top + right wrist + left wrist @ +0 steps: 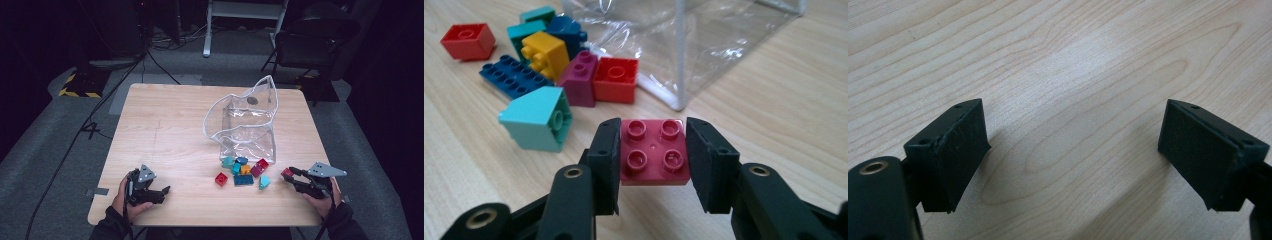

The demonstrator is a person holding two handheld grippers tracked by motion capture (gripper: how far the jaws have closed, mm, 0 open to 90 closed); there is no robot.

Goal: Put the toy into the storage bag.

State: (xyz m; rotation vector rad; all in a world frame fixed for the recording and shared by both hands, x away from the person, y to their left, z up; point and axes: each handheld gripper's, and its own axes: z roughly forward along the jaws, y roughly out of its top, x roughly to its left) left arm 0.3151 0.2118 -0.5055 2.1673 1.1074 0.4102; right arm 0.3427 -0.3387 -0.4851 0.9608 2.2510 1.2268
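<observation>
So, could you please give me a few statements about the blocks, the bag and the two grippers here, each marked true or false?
1. The right gripper is shut on a red four-stud block. True.
2. The left gripper holds a yellow block. False: its jaws are open over bare table.
3. The clear bag holds all the blocks. False: the loose blocks lie on the table in front of it.
4. A yellow block sits among the loose blocks. True.

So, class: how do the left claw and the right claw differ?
The left claw stands wide open with bare table between its jaws; the right claw is shut on a dark red four-stud brick. The left sits apart from the brick pile; the right is beside it. Both have black jaws.
</observation>
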